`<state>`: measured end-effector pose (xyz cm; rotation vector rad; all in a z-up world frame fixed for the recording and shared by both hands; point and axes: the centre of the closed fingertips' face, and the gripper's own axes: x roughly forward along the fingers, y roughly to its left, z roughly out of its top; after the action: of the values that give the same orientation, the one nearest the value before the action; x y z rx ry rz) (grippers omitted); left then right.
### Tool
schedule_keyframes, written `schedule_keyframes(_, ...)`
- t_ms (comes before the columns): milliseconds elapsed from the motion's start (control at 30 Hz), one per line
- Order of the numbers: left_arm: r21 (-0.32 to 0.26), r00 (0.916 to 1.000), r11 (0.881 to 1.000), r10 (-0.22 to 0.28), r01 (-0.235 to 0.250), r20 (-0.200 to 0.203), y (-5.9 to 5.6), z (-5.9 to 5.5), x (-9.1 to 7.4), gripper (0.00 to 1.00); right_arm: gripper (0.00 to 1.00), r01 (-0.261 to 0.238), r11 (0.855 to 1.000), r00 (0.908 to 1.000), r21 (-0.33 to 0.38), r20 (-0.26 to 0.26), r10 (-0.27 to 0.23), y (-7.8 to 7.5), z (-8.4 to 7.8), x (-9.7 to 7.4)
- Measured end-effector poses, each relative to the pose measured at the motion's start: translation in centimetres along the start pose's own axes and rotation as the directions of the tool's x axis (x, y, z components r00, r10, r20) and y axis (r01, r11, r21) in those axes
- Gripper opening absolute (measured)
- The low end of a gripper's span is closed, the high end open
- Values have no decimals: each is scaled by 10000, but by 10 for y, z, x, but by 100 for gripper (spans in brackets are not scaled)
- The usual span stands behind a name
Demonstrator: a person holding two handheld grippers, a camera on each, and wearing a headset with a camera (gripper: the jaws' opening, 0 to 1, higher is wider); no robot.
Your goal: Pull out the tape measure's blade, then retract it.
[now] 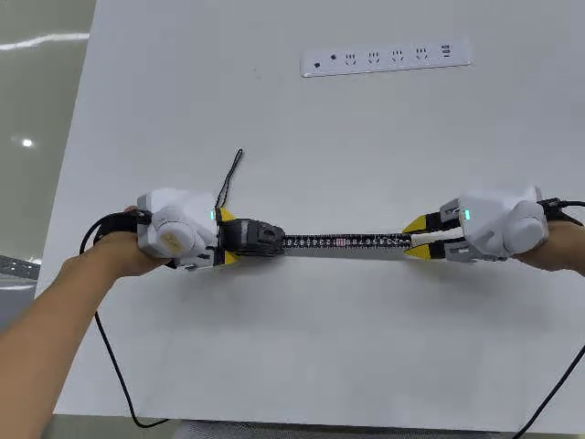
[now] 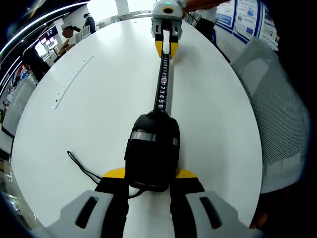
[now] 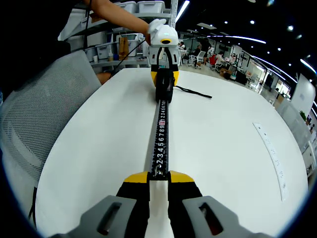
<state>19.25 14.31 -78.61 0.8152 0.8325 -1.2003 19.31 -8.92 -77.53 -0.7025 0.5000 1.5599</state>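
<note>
A black tape measure case (image 1: 251, 237) is gripped on the white tabletop (image 1: 366, 347) between the closed yellow-tipped jaws of the left gripper (image 1: 228, 238). Its dark blade (image 1: 345, 242) is stretched straight to the right gripper (image 1: 418, 238), whose jaws are pinched on the blade's end, with a thin black lanyard cord (image 1: 228, 178) just beyond the case and a white power strip (image 1: 386, 58) well apart near the far edge. A grey mesh chair (image 2: 277, 124) beside the table and blue-and-white wall posters (image 2: 247, 17), too small to read, are recorded in the left gripper view, while trailing black cables (image 1: 110, 366) are recorded in the head view. White digits 1 to 9 are read along the blade in both gripper views, and no brand can be made out on the case.
</note>
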Motion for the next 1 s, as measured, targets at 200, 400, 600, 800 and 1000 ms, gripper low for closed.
schedule_keyframes(200, 10, 10000, 10000, 3, -3, -17, 0, -1, 1, 27, 12, 18, 10000, 10000, 21, -9, -18, 0, -2, -2)
schedule_keyframes(400, 24, 10000, 10000, 0, 0, -27, 0, -3, 2, 27, 12, 13, 10000, 10000, 17, -13, -13, 0, -3, -4)
schedule_keyframes(600, 28, 10000, 10000, 7, -6, -48, 0, -4, 2, 27, 12, 4, 10000, 10000, -9, 0, -4, 0, -4, -6)
schedule_keyframes(800, 42, 10000, 10000, 10, -10, -70, 0, -4, 2, 27, 12, 21, 10000, 10000, -1, -30, -21, 0, -6, -8)
schedule_keyframes(1000, 42, 10000, 10000, 11, -11, -82, 1, -5, 3, 27, 12, 35, 10000, 10000, 4, -41, -35, 1, -7, -10)
